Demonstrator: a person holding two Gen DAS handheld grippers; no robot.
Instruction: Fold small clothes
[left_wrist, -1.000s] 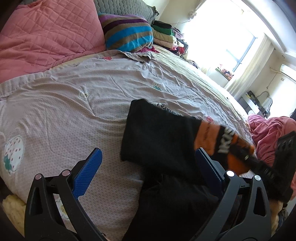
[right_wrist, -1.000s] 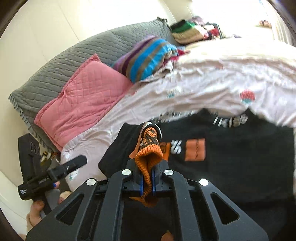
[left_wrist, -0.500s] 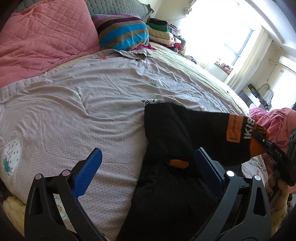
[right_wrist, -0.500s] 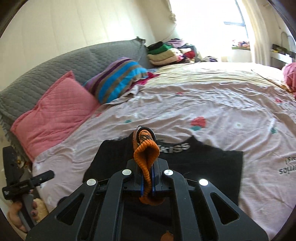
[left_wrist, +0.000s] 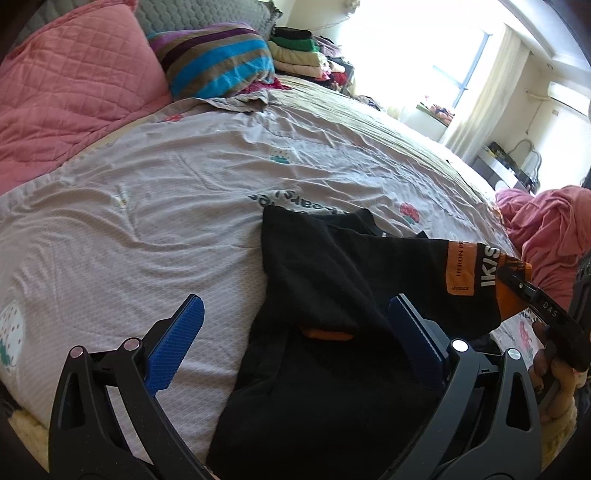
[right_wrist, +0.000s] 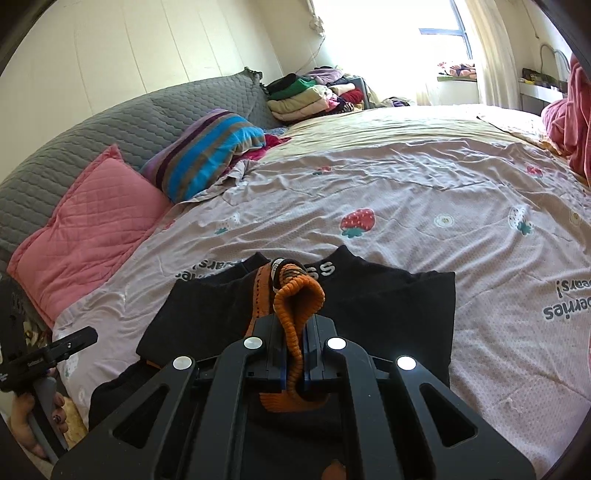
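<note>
A bed (right_wrist: 424, 192) bears a black garment (right_wrist: 388, 295) and 2 pillows (right_wrist: 88, 229).

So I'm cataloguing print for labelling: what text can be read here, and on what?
"HERON PR…" on the orange patch of the black garment.
"IK/S", white letters beside the patch.
"DAS" on the right claw.
"…erries …ears!" upside down on the bedsheet.
Patch's smaller print: unreadable.
</note>
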